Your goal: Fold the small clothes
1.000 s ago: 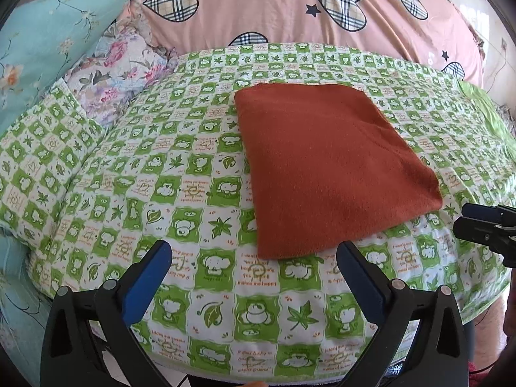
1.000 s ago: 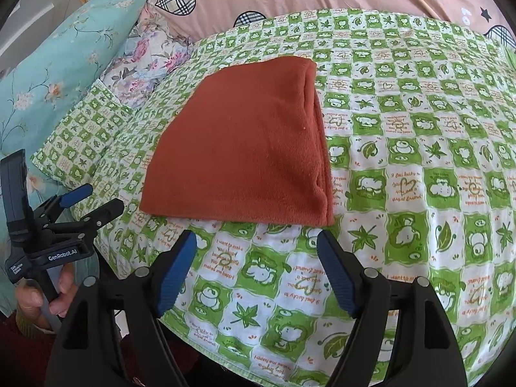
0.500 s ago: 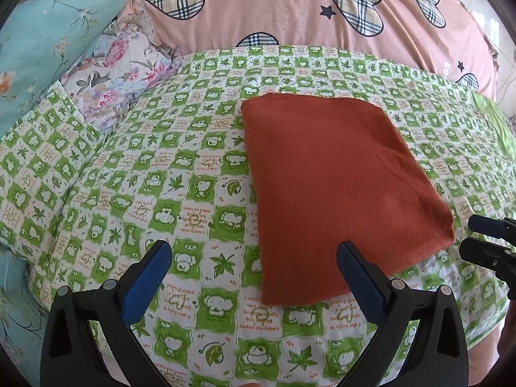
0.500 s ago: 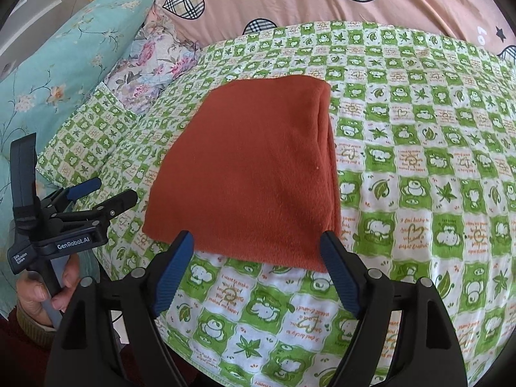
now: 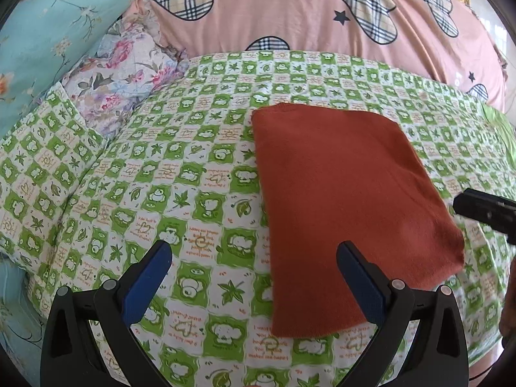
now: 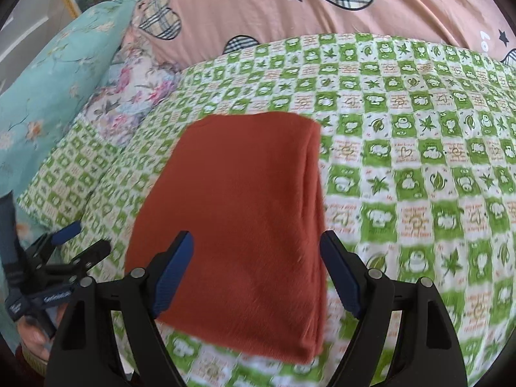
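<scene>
A rust-orange garment [image 5: 342,206] lies folded into a flat rectangle on the green-and-white checked bedspread [image 5: 180,187]. My left gripper [image 5: 254,277] is open just above the bedspread, its right finger over the garment's near left corner, nothing between its pads. In the right wrist view the same garment [image 6: 245,213] fills the middle, its thick folded edge on the right. My right gripper [image 6: 258,264] stands open over the garment's near edge, not touching it as far as I can see. The left gripper [image 6: 67,258] shows at the left edge there, held by a hand.
A pink quilt with plaid hearts [image 5: 290,13] is piled at the back of the bed. A turquoise flowered pillow [image 5: 42,32] and a pale floral pillow [image 5: 129,71] lie at the left. The bedspread's edge [image 5: 483,348] drops off at the near right.
Both grippers have moved forward over the bed toward the garment, the right one more. The garment's near edge now lies between the right gripper's fingers. Both stayed open; the garment has not moved.
</scene>
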A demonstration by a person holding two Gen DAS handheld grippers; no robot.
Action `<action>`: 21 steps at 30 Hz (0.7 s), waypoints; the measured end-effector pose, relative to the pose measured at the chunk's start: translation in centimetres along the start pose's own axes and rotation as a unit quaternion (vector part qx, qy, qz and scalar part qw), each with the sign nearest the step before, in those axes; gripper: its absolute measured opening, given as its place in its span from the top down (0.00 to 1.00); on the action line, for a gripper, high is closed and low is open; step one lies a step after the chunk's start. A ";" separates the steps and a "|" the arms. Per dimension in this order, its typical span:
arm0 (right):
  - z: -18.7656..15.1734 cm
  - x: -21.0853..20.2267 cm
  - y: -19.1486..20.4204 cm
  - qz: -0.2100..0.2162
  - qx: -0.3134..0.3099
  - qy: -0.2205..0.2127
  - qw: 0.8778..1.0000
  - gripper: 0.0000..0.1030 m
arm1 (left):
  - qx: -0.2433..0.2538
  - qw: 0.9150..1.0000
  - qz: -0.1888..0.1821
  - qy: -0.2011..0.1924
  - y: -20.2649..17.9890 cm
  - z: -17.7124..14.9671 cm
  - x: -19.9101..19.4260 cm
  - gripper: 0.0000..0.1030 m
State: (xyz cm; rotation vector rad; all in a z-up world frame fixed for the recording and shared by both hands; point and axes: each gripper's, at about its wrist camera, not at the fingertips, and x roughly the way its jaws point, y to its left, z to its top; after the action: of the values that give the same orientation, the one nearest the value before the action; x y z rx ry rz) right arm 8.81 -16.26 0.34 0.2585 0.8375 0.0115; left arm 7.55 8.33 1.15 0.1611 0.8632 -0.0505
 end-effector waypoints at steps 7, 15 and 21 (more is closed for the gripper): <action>3.4 4.6 -2.7 -0.003 0.045 0.007 0.999 0.39 | -0.021 1.000 0.004 0.001 1.1 1.1 0.9 0.01; 3.3 4.3 -3.3 -0.012 0.051 -0.013 0.999 0.90 | -0.020 1.000 0.003 0.008 0.5 1.6 1.5 0.01; 3.0 6.3 -4.7 -0.025 0.072 0.018 0.997 0.82 | -0.019 1.000 -0.004 0.014 -0.1 1.4 2.1 0.01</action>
State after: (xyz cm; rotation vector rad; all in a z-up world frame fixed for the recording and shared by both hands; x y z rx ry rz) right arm 14.77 -20.78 -3.43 0.3742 0.8817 -0.0922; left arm 9.96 8.07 0.50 0.1239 0.8914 -0.0395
